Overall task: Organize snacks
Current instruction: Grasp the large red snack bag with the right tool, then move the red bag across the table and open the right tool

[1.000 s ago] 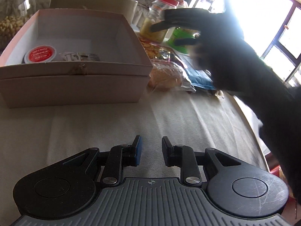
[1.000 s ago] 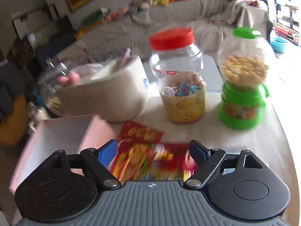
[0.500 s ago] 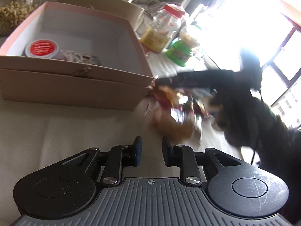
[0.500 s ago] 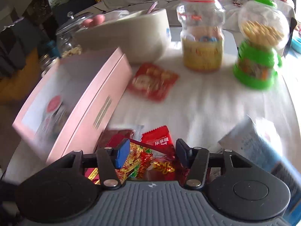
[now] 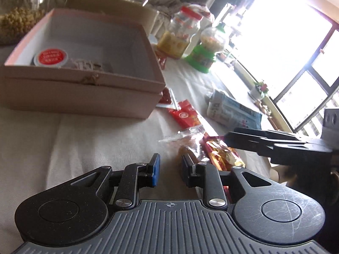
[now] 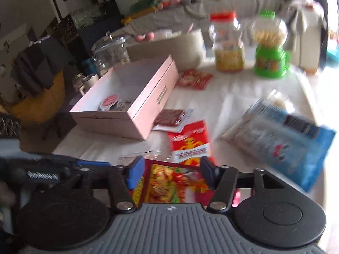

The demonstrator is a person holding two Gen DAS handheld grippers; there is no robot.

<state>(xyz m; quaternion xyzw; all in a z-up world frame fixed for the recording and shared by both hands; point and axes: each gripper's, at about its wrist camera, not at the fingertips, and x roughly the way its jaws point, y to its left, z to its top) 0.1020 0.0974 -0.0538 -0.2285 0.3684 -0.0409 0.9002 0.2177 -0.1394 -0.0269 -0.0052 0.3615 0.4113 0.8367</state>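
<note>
An open pink box (image 5: 84, 97) (image 6: 148, 105) on the white cloth holds a red-lidded cup (image 5: 50, 57) (image 6: 110, 101) and a small wrapped snack. My left gripper (image 5: 168, 169) hovers over bare cloth near the box, its pads a little apart with nothing between them. My right gripper (image 6: 171, 169) is opening over a red and yellow snack packet (image 6: 169, 182), which lies between its fingers without being pressed. The left wrist view shows the right gripper (image 5: 227, 138) edge-on above that packet (image 5: 222, 156). A clear bag of orange snacks (image 5: 188, 141) lies beside it.
Loose on the cloth are a red packet with a yellow figure (image 6: 190, 141), a dark red packet (image 6: 169, 116), a far red packet (image 6: 195, 78) and a blue-white bag (image 6: 281, 137). A red-lidded jar (image 6: 228, 48), green dispenser (image 6: 271, 50) and glass jar (image 6: 110, 50) stand behind.
My right gripper has come back from near the jars to the near side of the table, bringing the red and yellow packet along. Its jaws narrowed, then widened. The left gripper stayed put.
</note>
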